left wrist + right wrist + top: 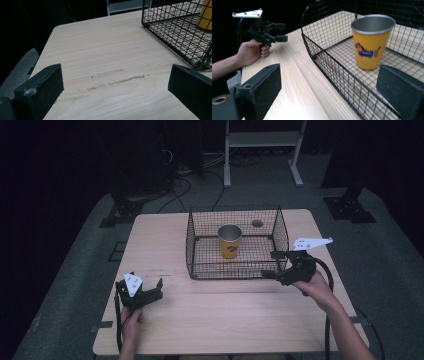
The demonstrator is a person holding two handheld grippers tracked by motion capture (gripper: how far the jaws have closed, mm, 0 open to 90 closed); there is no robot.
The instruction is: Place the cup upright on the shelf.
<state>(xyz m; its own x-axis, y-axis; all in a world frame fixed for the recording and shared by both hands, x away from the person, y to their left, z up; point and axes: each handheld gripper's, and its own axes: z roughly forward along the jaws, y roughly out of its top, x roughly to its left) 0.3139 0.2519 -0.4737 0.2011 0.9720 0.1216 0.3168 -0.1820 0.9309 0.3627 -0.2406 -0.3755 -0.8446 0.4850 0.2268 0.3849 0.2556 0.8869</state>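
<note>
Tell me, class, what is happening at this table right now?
A person holds a gripper in each hand. The right gripper, jaws open, is at the near right corner of the wire basket, pointed toward the yellow cup standing upright inside it. The left gripper, also open and empty, rests over the bare table.

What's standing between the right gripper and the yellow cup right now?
The wire basket's low front wall. In the right gripper view it crosses between the right gripper's open jaws and the yellow cup, which stands upright inside the basket. Nothing else lies in that stretch.
</note>
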